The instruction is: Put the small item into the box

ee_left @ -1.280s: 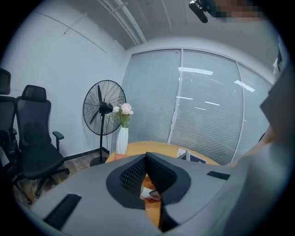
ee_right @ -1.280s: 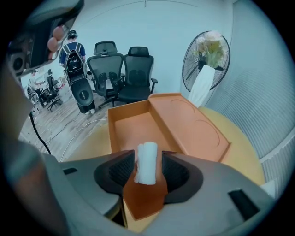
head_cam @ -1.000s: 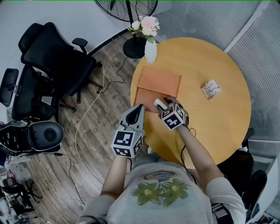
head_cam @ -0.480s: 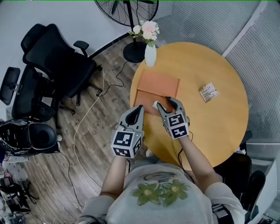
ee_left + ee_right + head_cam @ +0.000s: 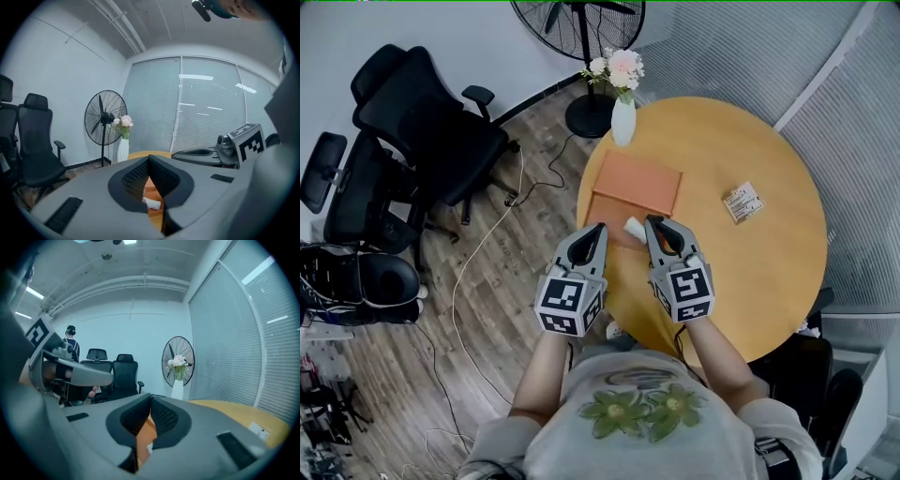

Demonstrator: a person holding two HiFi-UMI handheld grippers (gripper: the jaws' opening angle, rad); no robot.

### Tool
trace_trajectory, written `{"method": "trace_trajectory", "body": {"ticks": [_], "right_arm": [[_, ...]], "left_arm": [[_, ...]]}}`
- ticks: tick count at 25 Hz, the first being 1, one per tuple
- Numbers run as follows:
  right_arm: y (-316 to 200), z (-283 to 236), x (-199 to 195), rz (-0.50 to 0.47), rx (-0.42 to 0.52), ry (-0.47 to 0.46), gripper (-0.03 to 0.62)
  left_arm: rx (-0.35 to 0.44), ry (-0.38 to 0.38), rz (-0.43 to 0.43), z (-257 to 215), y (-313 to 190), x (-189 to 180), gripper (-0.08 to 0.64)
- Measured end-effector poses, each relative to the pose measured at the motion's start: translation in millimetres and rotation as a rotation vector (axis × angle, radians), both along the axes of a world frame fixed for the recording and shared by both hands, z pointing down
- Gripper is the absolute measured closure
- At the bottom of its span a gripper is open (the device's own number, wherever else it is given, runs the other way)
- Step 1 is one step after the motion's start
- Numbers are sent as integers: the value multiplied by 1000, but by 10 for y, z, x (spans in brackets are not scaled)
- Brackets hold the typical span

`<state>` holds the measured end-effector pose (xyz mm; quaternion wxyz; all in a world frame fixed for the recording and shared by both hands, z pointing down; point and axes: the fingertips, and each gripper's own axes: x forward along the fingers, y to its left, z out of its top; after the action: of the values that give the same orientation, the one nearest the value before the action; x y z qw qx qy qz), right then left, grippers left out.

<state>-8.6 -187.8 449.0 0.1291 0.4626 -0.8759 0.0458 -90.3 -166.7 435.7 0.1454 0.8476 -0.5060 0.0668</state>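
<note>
left gripper point(image 5: 601, 228) closed, right gripper point(image 5: 652, 222) just closed (both empty)

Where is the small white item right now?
Head view: the small white item lies in the orange box's near half, just left of the right claw.

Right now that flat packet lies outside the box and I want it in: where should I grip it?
Probably from straight above, the right tongs straddling two opposite edges of the flat packet: it lies flat on the table, askew, nearest that hand.

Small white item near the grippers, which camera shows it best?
Head view: the small white item lies whole at the orange box. The left gripper view shows part of it; the right gripper view, only a sliver.
</note>
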Motion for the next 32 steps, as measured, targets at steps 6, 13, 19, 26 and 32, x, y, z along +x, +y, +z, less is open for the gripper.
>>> {"method": "trace_trajectory", "body": {"ticks": [6, 13, 19, 26, 32], "right_arm": [[183, -122, 77, 25, -6, -38, 586], [427, -207, 31, -36, -7, -87, 588], [565, -285, 21, -62, 12, -90, 588], [727, -364, 58, -70, 33, -101, 588], [809, -397, 75, -77, 39, -97, 588]], "left_arm": [[13, -1, -4, -50, 90, 50, 558], [27, 1, 1, -111, 218, 86, 558], [39, 2, 10, -158, 336, 177, 558], [52, 4, 14, -196, 482, 260, 558], [55, 4, 17, -219, 554, 298, 558]]}}
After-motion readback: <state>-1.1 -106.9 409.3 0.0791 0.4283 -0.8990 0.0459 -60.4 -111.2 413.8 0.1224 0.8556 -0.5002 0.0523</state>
